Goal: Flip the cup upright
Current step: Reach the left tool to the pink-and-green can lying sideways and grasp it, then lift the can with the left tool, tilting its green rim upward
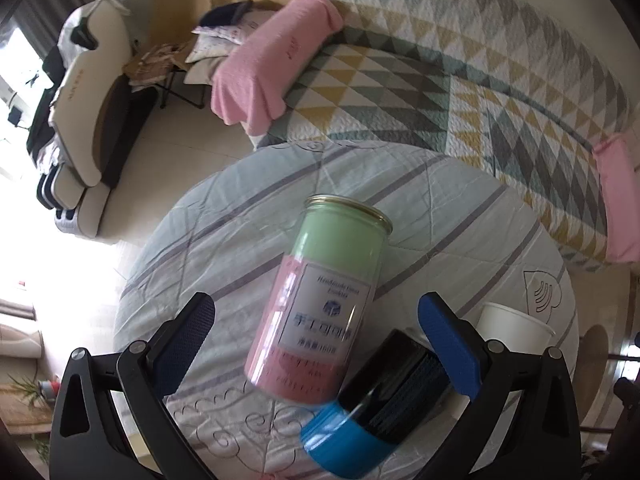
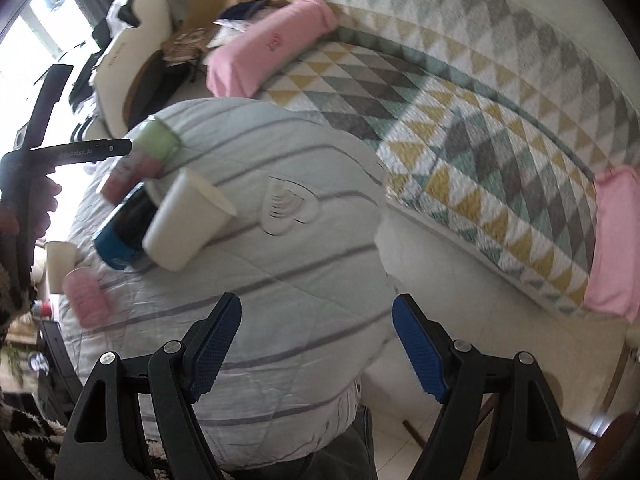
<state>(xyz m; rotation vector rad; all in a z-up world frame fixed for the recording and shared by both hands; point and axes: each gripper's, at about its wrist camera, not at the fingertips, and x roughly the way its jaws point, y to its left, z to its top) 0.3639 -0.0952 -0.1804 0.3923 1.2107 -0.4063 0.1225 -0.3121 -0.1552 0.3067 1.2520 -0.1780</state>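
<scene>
Both tools wide, left tool (image 1: 316, 344) around the seemingly airborne jar (image 1: 320, 300), right tool (image 2: 316, 344) near the table edge (image 2: 372, 368).

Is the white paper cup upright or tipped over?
Tipped: the white paper cup lies on its side on the table, beside the blue-capped bottle.

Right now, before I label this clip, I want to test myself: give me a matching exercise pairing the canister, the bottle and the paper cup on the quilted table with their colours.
Things:
1. canister
2. bottle
3. paper cup

Colours:
A. white
B. black with a blue cap
C. pink with a green end

Pairs: 1-C, 2-B, 3-A
</scene>
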